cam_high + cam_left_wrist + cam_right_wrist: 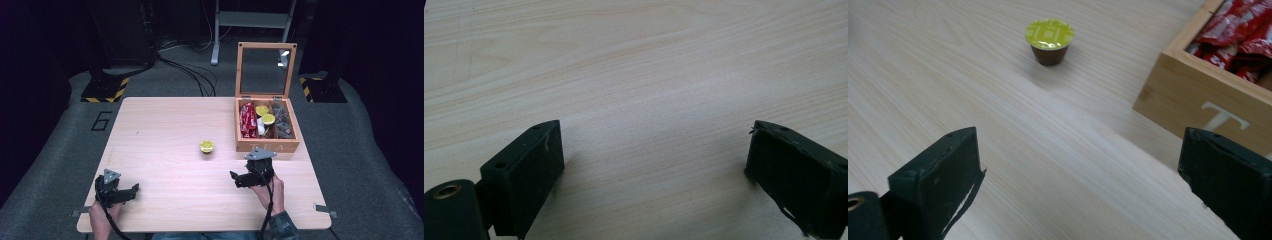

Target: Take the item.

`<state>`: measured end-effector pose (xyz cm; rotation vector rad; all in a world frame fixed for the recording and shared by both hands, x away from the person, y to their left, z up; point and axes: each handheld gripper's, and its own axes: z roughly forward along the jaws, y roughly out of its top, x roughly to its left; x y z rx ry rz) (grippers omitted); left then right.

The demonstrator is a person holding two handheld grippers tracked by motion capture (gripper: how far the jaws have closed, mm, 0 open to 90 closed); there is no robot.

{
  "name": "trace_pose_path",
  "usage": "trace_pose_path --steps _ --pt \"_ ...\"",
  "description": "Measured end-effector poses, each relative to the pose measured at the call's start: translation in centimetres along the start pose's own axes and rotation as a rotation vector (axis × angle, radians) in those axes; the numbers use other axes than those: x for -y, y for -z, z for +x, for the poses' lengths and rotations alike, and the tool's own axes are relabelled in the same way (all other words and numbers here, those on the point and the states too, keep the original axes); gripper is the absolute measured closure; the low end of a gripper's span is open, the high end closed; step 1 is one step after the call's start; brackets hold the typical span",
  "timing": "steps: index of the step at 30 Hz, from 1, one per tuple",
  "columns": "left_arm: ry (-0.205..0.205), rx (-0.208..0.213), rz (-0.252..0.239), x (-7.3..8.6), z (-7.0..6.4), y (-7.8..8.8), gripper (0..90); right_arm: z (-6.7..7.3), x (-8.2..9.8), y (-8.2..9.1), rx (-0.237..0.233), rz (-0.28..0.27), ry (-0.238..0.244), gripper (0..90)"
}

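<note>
Small brown coffee capsule with yellow-green foil lid [1049, 41] upright on the light wood table [160, 130], just left of the wooden tea box [266, 145] — right gripper [1078, 170] wide, empty, near it; left gripper [654, 160] wide, empty.

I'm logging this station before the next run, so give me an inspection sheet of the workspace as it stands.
Surface: pale wood table, no spills or marks seen.
Job's things: one yellow-lidded capsule upright on the table, left of the wooden tea box; box lid open; red packets, two more yellow capsules and grey capsules in its compartments.
Clutter: nothing seen.
Grippers: left hand-held gripper open over bare wood; right hand-held gripper open, aimed toward the capsule, apart from it.
Cables: one trails from each gripper toward the person; black cables on the floor behind the table.
Surroundings: grey carpet, stand bases with hazard-striped feet, a "6" on the floor.
</note>
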<state>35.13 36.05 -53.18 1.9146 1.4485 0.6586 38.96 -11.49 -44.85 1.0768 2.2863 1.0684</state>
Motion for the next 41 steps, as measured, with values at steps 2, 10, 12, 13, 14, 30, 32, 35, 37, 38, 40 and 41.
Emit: trace_pose_path --steps 2,10,12,13,14,30,32,35,37,38,40,41 --pt "0.003 0.001 0.001 0.0 0.0 0.0 7.9 -0.4 0.7 0.5 0.018 0.002 -0.01 2.7" --pt "-0.001 0.0 0.001 0.0 0.0 0.0 7.9 -1.7 3.5 1.7 0.071 0.013 -0.061 3.0" --pt "0.001 0.0 0.0 0.0 0.0 0.0 7.9 -2.1 4.4 1.9 0.083 0.022 -0.078 3.1" --pt "-0.001 0.0 -0.001 0.0 0.0 0.0 7.9 -2.3 4.9 2.0 0.095 0.03 -0.086 3.1" --pt "0.002 0.0 -0.001 0.0 0.0 0.0 7.9 -2.5 5.4 2.1 0.104 0.034 -0.095 3.2" --pt "-0.001 0.001 -0.001 0.0 -0.1 0.0 7.9 -6.3 12.3 2.4 0.21 0.091 -0.223 4.2" --pt "0.0 0.001 -0.002 0.0 -0.1 0.0 7.9 -6.5 12.4 2.5 0.232 0.089 -0.22 4.3" --pt "0.0 0.001 -0.001 0.0 -0.1 0.0 7.9 -6.8 12.7 2.5 0.229 0.097 -0.246 2.4" --pt "-0.001 0.0 -0.001 0.0 -0.1 0.0 7.9 -6.8 12.7 2.5 0.231 0.091 -0.242 2.3" --pt "-0.001 0.0 -0.001 0.0 -0.1 0.0 7.9 -6.8 12.8 2.6 0.23 0.088 -0.242 2.3" --pt "-0.001 0.0 -0.001 0.0 -0.1 0.0 7.9 -6.8 12.8 2.6 0.229 0.081 -0.245 2.1" --pt "-0.002 0.0 -0.001 0.0 -0.1 0.0 7.9 -6.8 12.9 2.6 0.227 0.081 -0.242 1.6"
